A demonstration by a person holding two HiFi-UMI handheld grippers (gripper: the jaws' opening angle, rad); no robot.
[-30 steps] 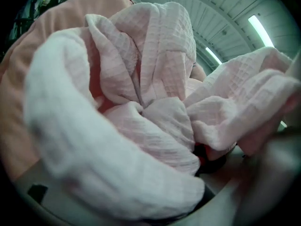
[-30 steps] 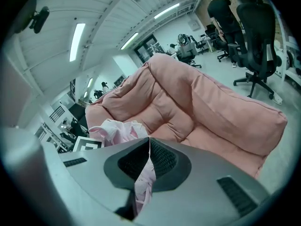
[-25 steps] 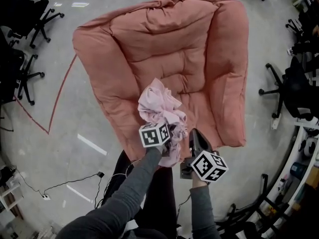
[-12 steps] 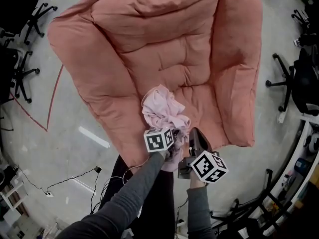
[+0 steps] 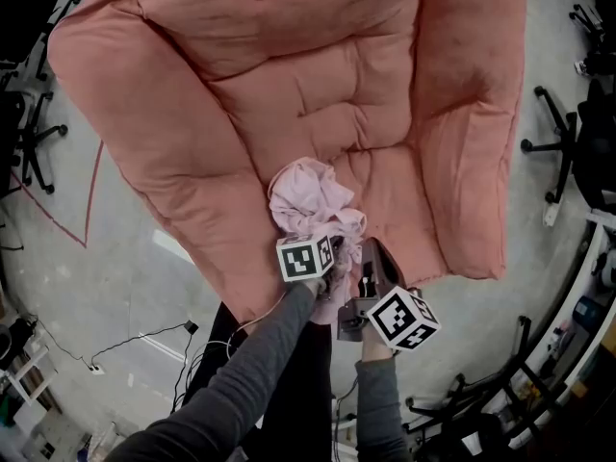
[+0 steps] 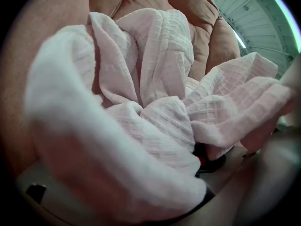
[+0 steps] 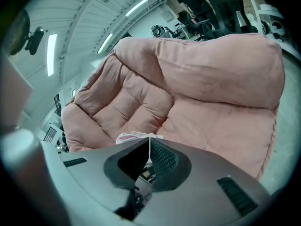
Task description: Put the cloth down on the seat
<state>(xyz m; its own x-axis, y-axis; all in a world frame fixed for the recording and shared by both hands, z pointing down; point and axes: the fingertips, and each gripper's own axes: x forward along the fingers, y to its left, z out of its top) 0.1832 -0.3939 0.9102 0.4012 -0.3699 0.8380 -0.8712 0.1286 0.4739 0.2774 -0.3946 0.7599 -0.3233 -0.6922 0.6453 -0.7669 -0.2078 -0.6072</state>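
The cloth (image 5: 313,200), pale pink and bunched into a loose mound, is held just above the front edge of the seat (image 5: 289,94), not yet resting flat on it. The left hand-held gripper (image 5: 325,248) carries most of it. Its jaws are buried in the folds and seem clamped on the bundle, which keeps the fabric gathered for the carry. The right hand-held gripper (image 7: 149,145) is closed on a thin edge of the cloth, probably to stop the hanging tail from dragging. The salmon cushioned seat lies open ahead. Office chairs (image 5: 563,152) stand well apart on the grey floor (image 5: 115,258).
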